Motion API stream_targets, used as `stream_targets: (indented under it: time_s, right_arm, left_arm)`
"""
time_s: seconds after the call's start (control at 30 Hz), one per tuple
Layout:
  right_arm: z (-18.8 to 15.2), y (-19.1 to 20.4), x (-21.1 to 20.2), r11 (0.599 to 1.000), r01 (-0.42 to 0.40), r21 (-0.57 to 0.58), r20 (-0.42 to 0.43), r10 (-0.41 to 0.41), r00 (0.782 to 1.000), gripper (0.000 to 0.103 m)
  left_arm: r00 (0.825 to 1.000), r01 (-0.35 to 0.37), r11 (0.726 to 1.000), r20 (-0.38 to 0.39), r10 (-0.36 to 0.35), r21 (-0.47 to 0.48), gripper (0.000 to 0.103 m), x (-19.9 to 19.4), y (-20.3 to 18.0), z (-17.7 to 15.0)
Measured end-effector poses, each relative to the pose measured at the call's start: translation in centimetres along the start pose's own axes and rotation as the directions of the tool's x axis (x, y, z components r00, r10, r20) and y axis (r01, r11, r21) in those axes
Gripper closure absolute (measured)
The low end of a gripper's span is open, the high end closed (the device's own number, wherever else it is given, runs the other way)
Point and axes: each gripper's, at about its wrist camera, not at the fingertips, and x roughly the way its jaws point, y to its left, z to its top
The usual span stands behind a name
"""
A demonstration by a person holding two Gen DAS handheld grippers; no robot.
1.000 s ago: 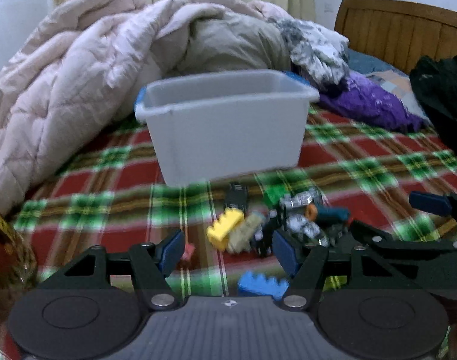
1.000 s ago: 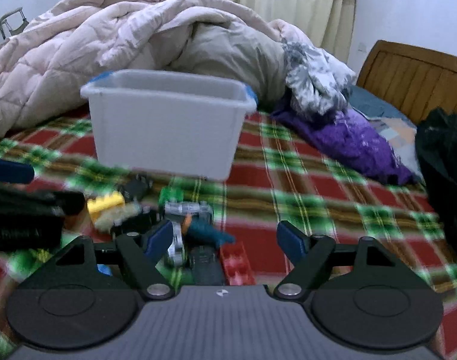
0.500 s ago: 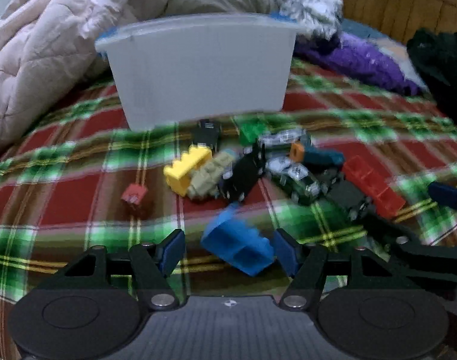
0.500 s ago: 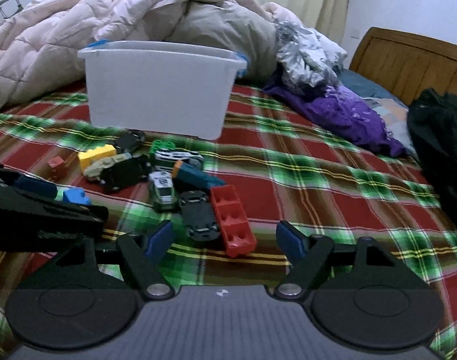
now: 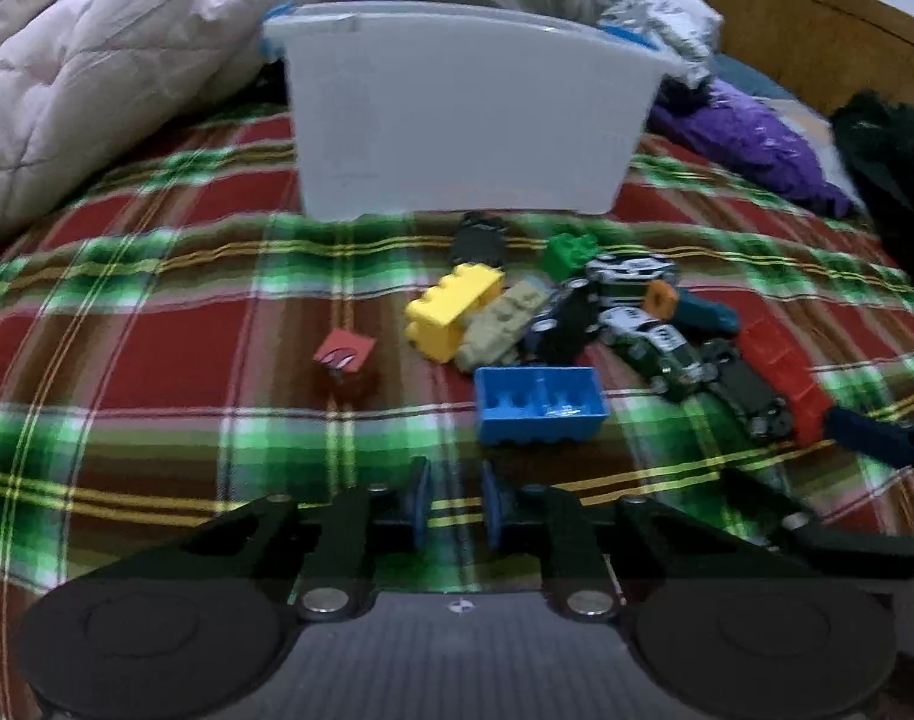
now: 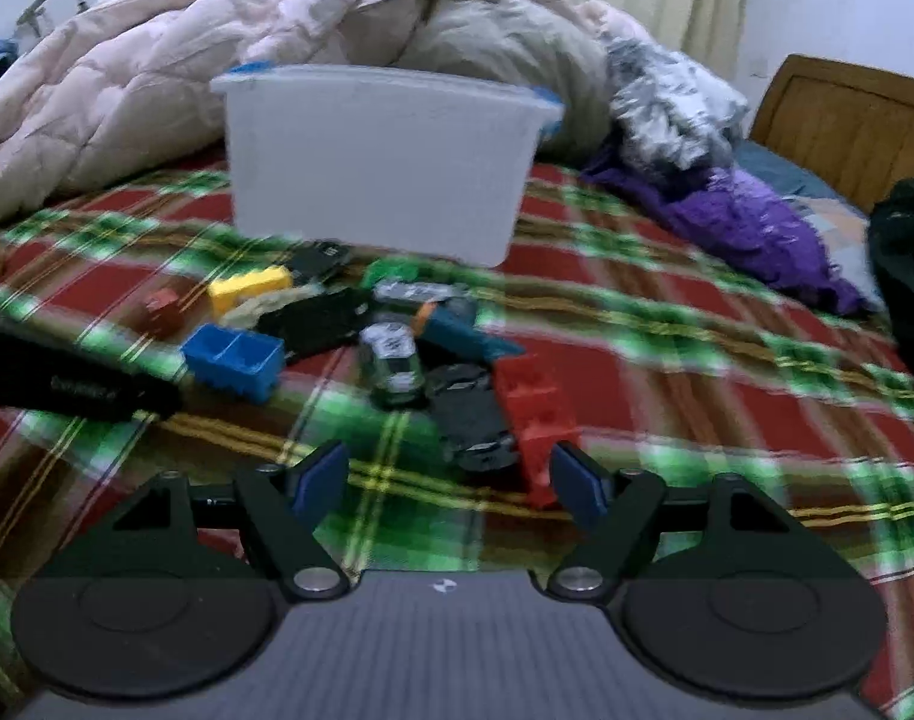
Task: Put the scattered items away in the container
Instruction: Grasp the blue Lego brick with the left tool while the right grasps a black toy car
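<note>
a bed is covered by a plaid blanket (image 5: 156,354) of red, green and yellow woven checks, softly rumpled, with a puffy quilted pale-pink duvet (image 6: 114,90) heaped at the far side and a crumpled purple cloth (image 6: 751,228) seen to the right beside a wooden headboard (image 6: 853,126). a rectangular container (image 5: 463,114) of smooth translucent whitish plastic, with a rolled rim and blue handle tabs, is stood upright on the blanket behind the scattered items. just in front of it a loose cluster of toys is spread: a long red studded brick (image 6: 535,414), a hollow blue brick (image 5: 538,405) lying with its open underside up, a yellow studded brick (image 5: 453,309), a tan brick (image 5: 505,324), a small green brick (image 5: 571,252), several glossy toy cars (image 5: 655,342) lying touching one another, and, set apart to the left, a small red cube (image 5: 344,357). the left gripper (image 5: 453,504) is angled down at the blanket just short of the blue brick, its blue-padded fingers drawn narrow and closing with nothing but cloth seen between them. the right gripper (image 6: 447,480) is pitched down over the near end of the cluster, its fingers spread wide and closing slightly, with the end of the red brick and a dark car between them, untouched by the pads.
</note>
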Motion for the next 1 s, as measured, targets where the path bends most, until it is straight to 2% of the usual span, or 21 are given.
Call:
stream_targets:
  time_s: [0.03, 0.1, 0.37, 0.47, 0.6, 0.67, 0.8, 0.9, 1.0]
  right_arm:
    - [-0.1, 0.2, 0.1, 1.000, -0.002, -0.001, -0.005, 0.002, 1.000, 0.028]
    - [-0.2, 0.4, 0.2, 1.000, -0.007, -0.008, -0.008, 0.007, 1.000, 0.028]
    - [-0.6, 0.9, 0.3, 0.999, -0.037, 0.019, -0.060, 0.038, 0.997, 0.028]
    - [-0.9, 0.8, 0.8, 0.999, -0.038, 0.036, -0.067, 0.040, 0.997, 0.028]
    - [-0.3, -0.5, 2.1, 0.998, 0.012, 0.062, -0.059, -0.008, 0.998, 0.028]
    - [0.3, -1.2, 2.7, 0.997, 0.021, 0.074, -0.057, -0.017, 0.998, 0.028]
    - [1.0, -1.5, 3.5, 0.998, 0.022, 0.058, -0.051, -0.019, 0.999, 0.028]
    - [1.2, -1.4, 3.9, 0.998, 0.017, 0.057, -0.051, -0.014, 0.999, 0.028]
    - [1.3, -1.3, 4.0, 0.998, 0.017, 0.063, -0.053, -0.014, 0.999, 0.028]
  left_arm:
    - [1.000, 0.004, 1.000, 0.002, -0.004, 0.016, 0.076, 0.1, -0.3, 0.1]
    - [1.000, -0.006, 0.999, 0.007, 0.006, 0.043, 0.063, 0.4, -1.0, 0.4]
    - [0.996, -0.082, 0.977, 0.049, 0.074, 0.198, 0.051, 1.7, -3.2, 2.3]
    - [0.998, -0.045, 0.983, 0.043, 0.038, 0.179, 0.051, 1.9, -3.3, 2.9]
    - [0.996, 0.086, 0.988, 0.016, -0.089, 0.127, 0.062, 1.8, -3.3, 2.4]
    - [0.997, 0.074, 0.988, 0.024, -0.078, 0.139, 0.062, 1.7, -3.6, 2.1]
    - [0.999, -0.010, 0.977, 0.054, -0.001, 0.213, 0.060, 1.6, -3.8, 2.5]
    - [0.998, -0.015, 0.966, 0.059, 0.000, 0.259, 0.051, 2.1, -3.9, 3.3]
    - [0.998, -0.007, 0.944, 0.055, -0.012, 0.329, 0.048, 3.2, -4.6, 4.0]
